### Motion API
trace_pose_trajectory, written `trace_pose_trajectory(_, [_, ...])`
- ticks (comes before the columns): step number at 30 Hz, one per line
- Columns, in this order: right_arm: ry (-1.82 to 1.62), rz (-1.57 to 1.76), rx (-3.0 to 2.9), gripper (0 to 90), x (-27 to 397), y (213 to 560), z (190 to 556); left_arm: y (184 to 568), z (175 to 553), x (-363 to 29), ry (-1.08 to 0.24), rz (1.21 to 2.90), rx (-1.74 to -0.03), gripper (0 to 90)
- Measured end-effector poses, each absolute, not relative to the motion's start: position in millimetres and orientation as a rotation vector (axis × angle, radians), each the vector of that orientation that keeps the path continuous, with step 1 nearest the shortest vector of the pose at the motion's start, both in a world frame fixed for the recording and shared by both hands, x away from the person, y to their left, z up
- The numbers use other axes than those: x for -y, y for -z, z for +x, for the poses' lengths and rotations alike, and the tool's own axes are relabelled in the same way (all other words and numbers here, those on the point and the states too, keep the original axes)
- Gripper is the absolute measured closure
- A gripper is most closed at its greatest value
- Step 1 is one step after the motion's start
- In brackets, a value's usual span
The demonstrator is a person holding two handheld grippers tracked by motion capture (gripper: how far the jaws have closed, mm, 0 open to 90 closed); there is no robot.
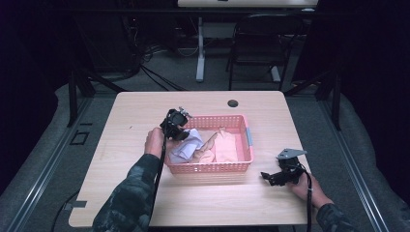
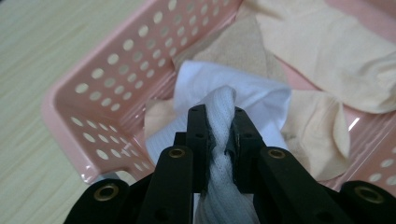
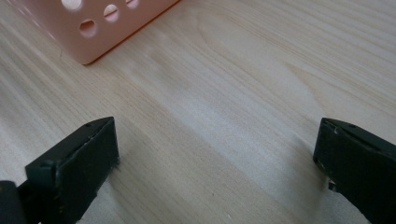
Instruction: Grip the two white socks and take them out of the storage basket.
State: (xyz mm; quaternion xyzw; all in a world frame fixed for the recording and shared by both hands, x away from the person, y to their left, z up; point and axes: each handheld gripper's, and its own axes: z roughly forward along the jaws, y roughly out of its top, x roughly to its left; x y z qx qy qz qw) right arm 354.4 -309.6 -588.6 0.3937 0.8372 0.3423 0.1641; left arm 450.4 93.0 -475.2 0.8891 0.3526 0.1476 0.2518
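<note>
A pink perforated basket stands in the middle of the table and holds cloth. My left gripper reaches into its left end and is shut on a white sock, whose ribbed fabric is pinched between the two black jaws. Cream and beige socks lie beside it on the basket floor. Right of the basket, my right gripper rests low over bare wood, jaws wide apart with nothing between them. A corner of the basket shows at the top left of the right gripper view.
The light wood table has a dark cable hole near its far edge. A black chair and a white desk leg stand on the floor beyond the table.
</note>
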Motion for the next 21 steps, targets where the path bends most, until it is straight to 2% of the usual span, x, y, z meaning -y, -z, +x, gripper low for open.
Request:
trace_pose_trajectory(9, [-0.976, 1.122, -2.386, 0.0, 310, 589, 354, 427, 437, -104, -0.477, 2.305, -0.894, 81.0])
trace_pose_trajectory(21, [-0.975, 1.122, -2.386, 0.0, 310, 589, 354, 398, 430, -114, -0.499, 2.232, -0.869, 81.2])
